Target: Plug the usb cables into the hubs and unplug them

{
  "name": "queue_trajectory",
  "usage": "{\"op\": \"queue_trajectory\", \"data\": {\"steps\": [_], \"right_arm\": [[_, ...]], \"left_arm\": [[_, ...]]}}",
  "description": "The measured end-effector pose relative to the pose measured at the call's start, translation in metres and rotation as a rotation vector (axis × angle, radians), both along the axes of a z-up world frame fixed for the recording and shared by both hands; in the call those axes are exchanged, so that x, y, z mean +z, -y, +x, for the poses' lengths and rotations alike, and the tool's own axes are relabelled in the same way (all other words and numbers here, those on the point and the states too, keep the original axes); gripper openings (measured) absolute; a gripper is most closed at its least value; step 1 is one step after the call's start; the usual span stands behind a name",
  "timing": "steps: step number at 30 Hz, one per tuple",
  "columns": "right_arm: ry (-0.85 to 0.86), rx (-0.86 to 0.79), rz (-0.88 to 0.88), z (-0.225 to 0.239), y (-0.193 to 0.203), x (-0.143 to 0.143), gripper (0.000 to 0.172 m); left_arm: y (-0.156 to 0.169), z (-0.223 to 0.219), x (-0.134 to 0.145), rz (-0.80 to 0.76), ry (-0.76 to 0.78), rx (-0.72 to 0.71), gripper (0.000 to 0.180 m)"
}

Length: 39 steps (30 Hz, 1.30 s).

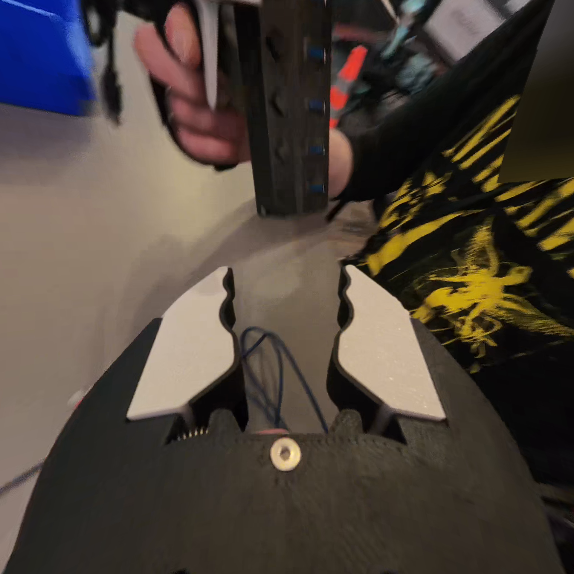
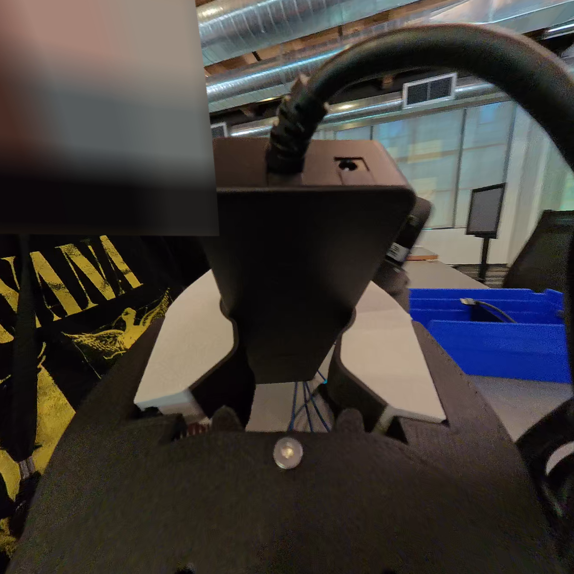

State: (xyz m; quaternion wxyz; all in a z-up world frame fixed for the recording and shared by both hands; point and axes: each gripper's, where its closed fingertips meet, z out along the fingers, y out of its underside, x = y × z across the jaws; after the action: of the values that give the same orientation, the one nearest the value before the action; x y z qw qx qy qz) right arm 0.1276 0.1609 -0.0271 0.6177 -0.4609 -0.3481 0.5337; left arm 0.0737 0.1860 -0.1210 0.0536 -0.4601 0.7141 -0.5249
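One grey tabletop (image 1: 93, 248) lies under the left hand-held gripper (image 1: 285, 279), whose fingers are spread with nothing between them. One blue bin (image 2: 497, 348) sits right of the right hand-held gripper (image 2: 287, 313). One black USB hub (image 2: 310, 264), four blue ports (image 1: 316, 102) along its side, stands upright, pinched in that right gripper, one thick cable (image 2: 435, 46) arching from its top. One hand (image 1: 192, 108) grips the handle, ahead of the left gripper.
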Motion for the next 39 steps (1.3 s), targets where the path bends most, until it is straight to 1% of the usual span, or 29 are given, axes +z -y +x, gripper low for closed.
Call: {"op": "queue_trajectory", "data": {"steps": [3,5,6,8,9,12,14,15,16,17,18,19,20,21,23,24,27,35,39], "right_arm": [[0.015,-0.092,-0.017,0.026,-0.008,-0.006,0.064],[0.019,-0.141,-0.026,0.036,-0.013,-0.011,0.064],[0.017,-0.156,-0.033,0.039,-0.015,-0.013,0.064],[0.014,-0.167,-0.048,0.041,-0.018,-0.017,0.064],[0.020,-0.174,-0.054,0.040,-0.020,-0.019,0.064],[0.051,-0.187,-0.066,0.035,-0.024,-0.026,0.064],[0.060,-0.194,-0.071,0.032,-0.026,-0.029,0.064],[0.062,-0.198,-0.075,0.032,-0.027,-0.030,0.064],[0.059,-0.200,-0.079,0.032,-0.028,-0.031,0.064],[0.053,-0.199,-0.082,0.032,-0.029,-0.031,0.064],[0.048,-0.199,-0.084,0.033,-0.029,-0.031,0.064],[0.044,-0.201,-0.085,0.033,-0.030,-0.031,0.064],[0.041,-0.203,-0.084,0.034,-0.030,-0.030,0.064],[0.037,-0.205,-0.083,0.035,-0.029,-0.029,0.064],[0.028,-0.209,-0.078,0.036,-0.029,-0.027,0.064],[0.025,-0.209,-0.077,0.037,-0.029,-0.026,0.064],[0.015,-0.213,-0.071,0.038,-0.028,-0.024,0.064],[0.005,-0.213,-0.074,0.039,-0.028,-0.024,0.065],[0.003,-0.214,-0.073,0.040,-0.028,-0.024,0.065]], "left_arm": [[-0.029,-0.016,-0.011,0.241,-0.006,0.215,0.056],[-0.049,-0.026,-0.027,0.441,-0.028,0.340,0.049],[-0.056,-0.032,-0.037,0.536,-0.050,0.371,0.047],[-0.061,-0.036,-0.057,0.674,-0.088,0.404,0.046],[-0.060,-0.034,-0.065,0.726,-0.098,0.418,0.043],[-0.059,-0.019,-0.087,0.869,-0.153,0.445,0.044],[-0.046,-0.004,-0.096,0.894,-0.162,0.432,0.047],[-0.040,0.001,-0.103,0.911,-0.174,0.418,0.044],[-0.038,0.003,-0.113,0.952,-0.202,0.402,0.044],[-0.043,0.004,-0.120,1.014,-0.222,0.416,0.045],[-0.045,0.005,-0.127,1.040,-0.237,0.415,0.043],[-0.044,0.003,-0.137,1.034,-0.276,0.405,0.042],[-0.047,0.001,-0.143,1.028,-0.309,0.415,0.034],[-0.048,0.001,-0.143,1.010,-0.308,0.425,0.032],[-0.046,-0.001,-0.147,0.971,-0.327,0.406,0.018],[-0.048,-0.001,-0.147,0.979,-0.320,0.410,0.016],[-0.048,0.000,-0.147,0.952,-0.316,0.409,0.016],[-0.052,0.000,-0.150,0.623,-0.388,0.415,0.015],[-0.057,0.002,-0.148,0.525,-0.370,0.408,0.015]]}}
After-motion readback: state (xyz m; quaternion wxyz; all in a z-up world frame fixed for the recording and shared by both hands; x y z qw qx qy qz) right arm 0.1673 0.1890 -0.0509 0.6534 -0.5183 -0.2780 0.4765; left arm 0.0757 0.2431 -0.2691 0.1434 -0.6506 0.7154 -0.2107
